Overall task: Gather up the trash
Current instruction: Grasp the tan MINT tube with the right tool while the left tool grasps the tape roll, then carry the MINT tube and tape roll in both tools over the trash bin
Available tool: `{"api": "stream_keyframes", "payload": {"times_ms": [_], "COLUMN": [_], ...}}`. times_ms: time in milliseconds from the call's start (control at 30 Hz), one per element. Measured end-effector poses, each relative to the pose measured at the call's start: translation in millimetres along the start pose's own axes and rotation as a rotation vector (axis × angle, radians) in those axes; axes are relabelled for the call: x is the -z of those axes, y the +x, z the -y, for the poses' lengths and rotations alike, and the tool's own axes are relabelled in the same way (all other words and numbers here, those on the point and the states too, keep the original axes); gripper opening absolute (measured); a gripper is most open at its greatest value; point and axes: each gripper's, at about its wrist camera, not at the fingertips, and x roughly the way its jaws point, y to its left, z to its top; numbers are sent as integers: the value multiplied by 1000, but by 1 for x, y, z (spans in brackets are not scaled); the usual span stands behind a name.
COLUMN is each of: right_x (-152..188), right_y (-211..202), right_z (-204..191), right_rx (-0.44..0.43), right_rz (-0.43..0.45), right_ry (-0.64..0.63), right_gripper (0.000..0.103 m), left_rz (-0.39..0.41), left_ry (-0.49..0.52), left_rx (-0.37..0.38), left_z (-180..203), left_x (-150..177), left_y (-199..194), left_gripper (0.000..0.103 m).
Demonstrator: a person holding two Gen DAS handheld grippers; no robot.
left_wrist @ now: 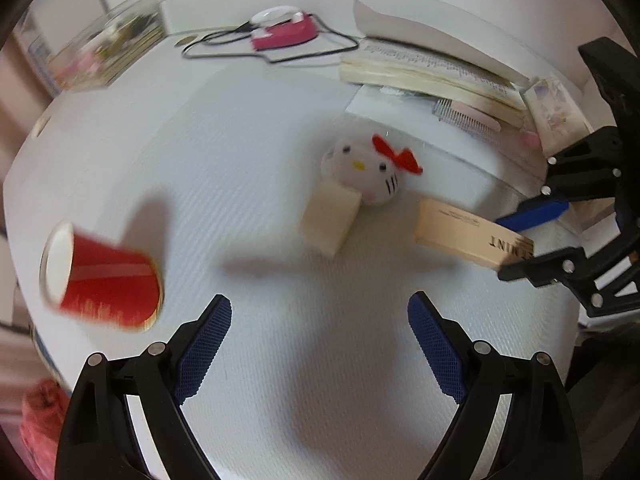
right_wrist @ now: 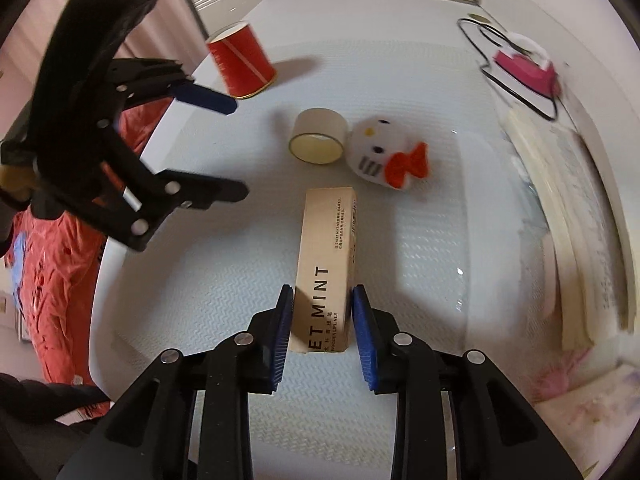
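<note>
A beige "MINT" carton (right_wrist: 326, 248) lies on the white table (right_wrist: 424, 248), and my right gripper (right_wrist: 322, 293) is shut on its near end, both blue pads (right_wrist: 362, 320) pressed to its sides. The left wrist view shows the same carton (left_wrist: 460, 228) in the right gripper (left_wrist: 518, 242) at the right edge. A red paper cup (left_wrist: 100, 276) lies on its side at the table's left. My left gripper (left_wrist: 320, 304) hovers open over bare table just right of the cup, holding nothing. In the right wrist view the left gripper (right_wrist: 236, 148) stands between the cup (right_wrist: 240, 60) and the carton.
A cardboard tape roll (right_wrist: 318, 136) and a white cat plush (right_wrist: 384, 152) with a red bow sit mid-table. An open book (left_wrist: 432, 72), a comb (left_wrist: 468, 118), a pink tape dispenser (left_wrist: 284, 32) and a black wire lie at the back. A red plastic bag (right_wrist: 52, 248) hangs off the table's edge.
</note>
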Motion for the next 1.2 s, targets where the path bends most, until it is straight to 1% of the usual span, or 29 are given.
{"api": "stream_keyframes", "payload": {"times_ms": [200,300,333,367,433,467,500,533,633,833,1200], "right_x": [2,2,2,2,2,1,0,1,1,3,-6], "right_y": [-1,-2,-2,-2,-3,-3,-3,-5,-5,-10,-29], "right_z": [11,17,18,20,21,21,22,21,21,12,-29], "right_rx": [-12,-18,-19,-18,-20,-19,-20,-20,-18,-21,-51], "right_rz": [11,22,22,26,29,33,35,36,35,28,31], "right_ry": [47,71,74,76,75,73,71,69,61,16,-127], "right_gripper": [30,30,30,30,30,30,30,30,30,30,30], "left_rz": [24,32,29,15,20,21,19,17,11,8,7], "left_ry": [58,74,74,80,99,97,90,76,89,58,-26], "left_rx": [56,97,95,100,92,90,96,106,85,86,55], "left_z": [-8,-10,-11,-11,-10,-11,-13,-14,-13,-7,9], "left_x": [-28,-33,-34,-35,-34,-34,-34,-33,-25,-3,49], "left_y": [25,33,37,41,41,40,39,38,34,19,-31], "left_gripper": [89,89,75,65,49,44,31,27,26,26,26]}}
